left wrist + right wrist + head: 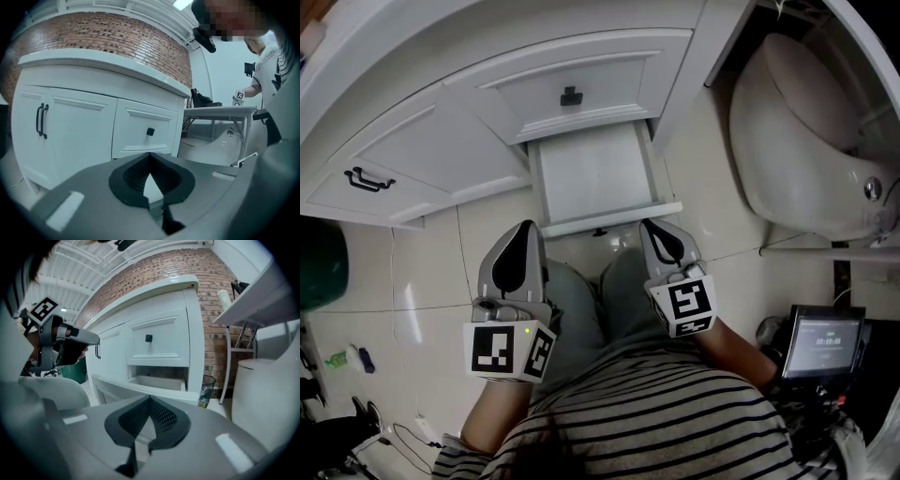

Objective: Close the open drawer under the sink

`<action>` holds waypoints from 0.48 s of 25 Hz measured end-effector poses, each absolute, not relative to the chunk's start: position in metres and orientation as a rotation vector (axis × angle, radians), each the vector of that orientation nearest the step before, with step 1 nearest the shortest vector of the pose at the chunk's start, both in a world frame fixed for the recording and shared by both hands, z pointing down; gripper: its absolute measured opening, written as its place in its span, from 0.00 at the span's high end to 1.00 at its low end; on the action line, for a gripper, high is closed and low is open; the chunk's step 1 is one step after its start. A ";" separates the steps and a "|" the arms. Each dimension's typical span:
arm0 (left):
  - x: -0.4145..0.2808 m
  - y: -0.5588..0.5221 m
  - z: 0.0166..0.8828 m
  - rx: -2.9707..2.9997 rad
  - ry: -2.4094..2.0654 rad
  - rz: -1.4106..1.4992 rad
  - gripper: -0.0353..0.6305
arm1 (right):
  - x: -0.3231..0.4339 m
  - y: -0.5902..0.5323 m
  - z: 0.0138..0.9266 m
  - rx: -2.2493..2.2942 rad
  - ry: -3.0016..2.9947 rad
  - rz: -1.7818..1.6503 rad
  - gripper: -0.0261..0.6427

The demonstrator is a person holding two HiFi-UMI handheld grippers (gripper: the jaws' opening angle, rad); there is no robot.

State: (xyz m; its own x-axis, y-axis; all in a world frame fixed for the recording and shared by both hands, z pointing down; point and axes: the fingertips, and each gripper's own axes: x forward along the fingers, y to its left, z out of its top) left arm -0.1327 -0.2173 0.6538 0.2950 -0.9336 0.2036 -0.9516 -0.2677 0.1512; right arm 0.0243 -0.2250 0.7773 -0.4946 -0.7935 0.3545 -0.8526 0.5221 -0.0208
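The white vanity's bottom drawer (595, 173) is pulled out, with its front panel (609, 217) nearest me. My left gripper (528, 228) is shut and empty, its tip just short of the panel's left end. At the panel's right end my right gripper (652, 225) is also shut and empty. In the right gripper view the open drawer (136, 387) lies right beyond the shut right gripper (149, 398). The left gripper view looks past the shut left gripper (150, 154) at the closed upper drawer's black knob (150, 131).
A cabinet door with a black handle (368, 178) is left of the drawer. A white ceramic fixture (806, 141) fills the right side. A green bin (319, 262) stands far left, a small screen (825, 342) at lower right, and a waste basket (205, 389) by the brick wall.
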 end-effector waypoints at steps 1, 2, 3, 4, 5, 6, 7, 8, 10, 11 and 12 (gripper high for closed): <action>-0.133 -0.217 0.654 2.322 -1.729 0.108 0.93 | 0.024 -0.227 0.778 1.376 -2.464 0.278 0.97; -0.134 -0.217 0.655 2.322 -1.729 0.107 0.93 | 0.023 -0.230 0.779 1.379 -2.463 0.279 0.97; -0.135 -0.217 0.655 2.321 -1.730 0.106 0.93 | 0.023 -0.234 0.780 1.382 -2.461 0.277 0.97; -0.136 -0.218 0.655 2.319 -1.732 0.103 0.93 | 0.022 -0.239 0.780 1.383 -2.460 0.267 0.97; -0.137 -0.218 0.655 2.318 -1.733 0.100 0.93 | 0.020 -0.245 0.779 1.383 -2.455 0.253 0.97; -0.139 -0.218 0.655 2.317 -1.736 0.097 0.93 | 0.019 -0.252 0.779 1.383 -2.449 0.238 0.97; -0.140 -0.218 0.654 2.316 -1.739 0.094 0.93 | 0.018 -0.259 0.779 1.384 -2.441 0.227 0.97; -0.142 -0.218 0.654 2.314 -1.743 0.091 0.93 | 0.017 -0.266 0.779 1.387 -2.433 0.222 0.97; -0.147 -0.217 0.654 2.304 -1.753 0.084 0.93 | 0.015 -0.278 0.779 1.395 -2.422 0.221 0.97; -0.150 -0.217 0.654 2.297 -1.758 0.079 0.93 | 0.015 -0.285 0.780 1.400 -2.417 0.223 0.97; -0.153 -0.218 0.654 2.288 -1.765 0.074 0.93 | 0.014 -0.292 0.780 1.405 -2.413 0.226 0.97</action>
State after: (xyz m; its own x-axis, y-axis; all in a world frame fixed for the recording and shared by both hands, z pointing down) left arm -0.1532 -0.2176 0.6543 0.2648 -0.9451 0.1914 -0.9578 -0.2348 0.1657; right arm 0.0139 -0.2918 0.7802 -0.4542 -0.8124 0.3657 -0.8661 0.4988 0.0322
